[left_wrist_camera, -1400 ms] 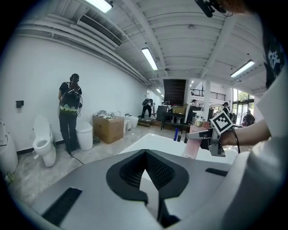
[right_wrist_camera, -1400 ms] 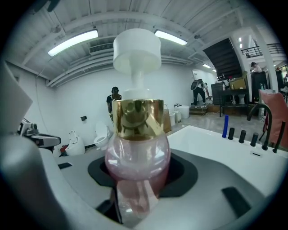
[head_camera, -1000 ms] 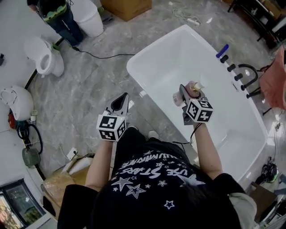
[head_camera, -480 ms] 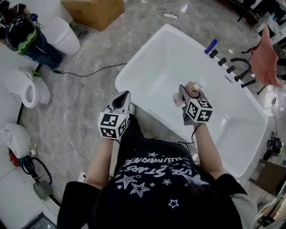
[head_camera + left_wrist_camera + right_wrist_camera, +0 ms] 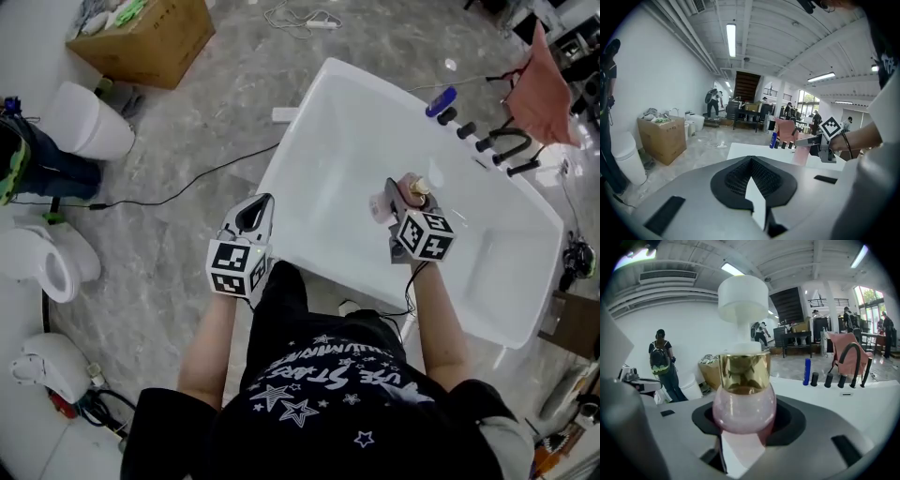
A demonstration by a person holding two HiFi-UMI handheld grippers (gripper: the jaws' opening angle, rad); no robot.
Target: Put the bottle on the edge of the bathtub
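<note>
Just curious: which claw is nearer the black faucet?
Right. The right claw, gripping a pink pump bottle, is over the bathtub toward the black faucet; the left claw is outside the opposite rim.

One bottle, one bathtub, two tools

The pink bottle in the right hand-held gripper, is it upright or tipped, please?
Upright: the pink bottle stands with its gold collar and white cap straight above its body, gripped by the right hand-held gripper.
</note>
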